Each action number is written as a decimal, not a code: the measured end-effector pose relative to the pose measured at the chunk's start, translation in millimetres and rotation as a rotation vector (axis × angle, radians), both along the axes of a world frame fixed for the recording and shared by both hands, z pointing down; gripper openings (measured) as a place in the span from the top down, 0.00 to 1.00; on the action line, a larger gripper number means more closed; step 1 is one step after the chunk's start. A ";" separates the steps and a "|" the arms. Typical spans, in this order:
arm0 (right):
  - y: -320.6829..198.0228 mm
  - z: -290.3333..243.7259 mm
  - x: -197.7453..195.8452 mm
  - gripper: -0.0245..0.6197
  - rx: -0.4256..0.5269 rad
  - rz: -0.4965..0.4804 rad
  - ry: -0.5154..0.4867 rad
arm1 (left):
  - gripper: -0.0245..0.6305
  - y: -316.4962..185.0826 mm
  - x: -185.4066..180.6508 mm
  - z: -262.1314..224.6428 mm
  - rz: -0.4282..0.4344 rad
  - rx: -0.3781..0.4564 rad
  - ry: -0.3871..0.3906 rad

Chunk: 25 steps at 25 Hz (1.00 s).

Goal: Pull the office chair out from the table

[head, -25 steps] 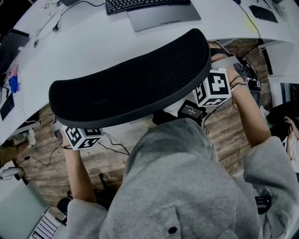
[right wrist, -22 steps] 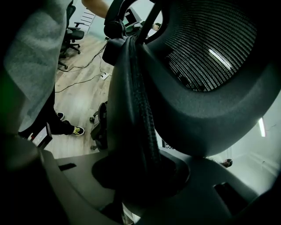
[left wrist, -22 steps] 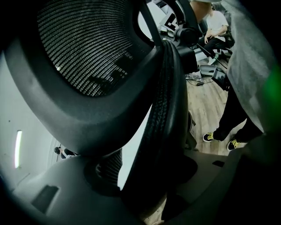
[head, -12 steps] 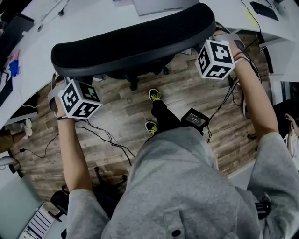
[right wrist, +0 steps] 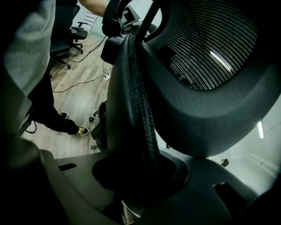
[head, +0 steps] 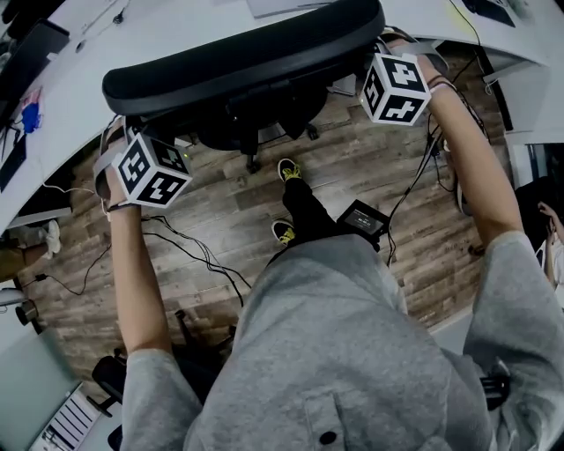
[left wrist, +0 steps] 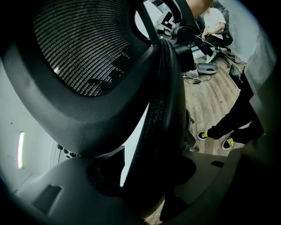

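The office chair (head: 247, 62) stood on the wooden floor (head: 370, 167) just beside the white table (head: 176, 26), with its mesh backrest (left wrist: 88, 52) turned to the person. The left gripper (head: 123, 141) pinched the left edge of this backrest, and its jaws had just been closing on it. The right gripper (head: 388, 57) clamped the right edge in the same way. The 2 grippers pointed obliquely downward.

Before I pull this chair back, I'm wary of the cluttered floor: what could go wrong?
The casters of the office chair could snag the loose cables lying on the floor on your side. They could also run onto your shoe, which stands close by.
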State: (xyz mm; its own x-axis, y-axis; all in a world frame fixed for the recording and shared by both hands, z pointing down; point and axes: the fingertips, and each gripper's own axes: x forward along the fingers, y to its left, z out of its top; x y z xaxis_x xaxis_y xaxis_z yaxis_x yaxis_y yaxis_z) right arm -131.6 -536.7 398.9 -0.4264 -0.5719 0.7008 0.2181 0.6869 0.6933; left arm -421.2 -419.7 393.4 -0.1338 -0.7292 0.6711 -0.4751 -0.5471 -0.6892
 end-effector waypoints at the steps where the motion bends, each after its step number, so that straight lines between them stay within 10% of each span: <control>1: 2.0 0.3 1.1 0.75 0.000 0.002 0.000 | 0.60 1.6 0.9 0.5 0.001 0.000 0.001; 25: 42.1 7.1 4.3 0.75 -0.025 0.011 0.009 | 0.60 36.8 2.7 7.9 0.014 -0.018 0.013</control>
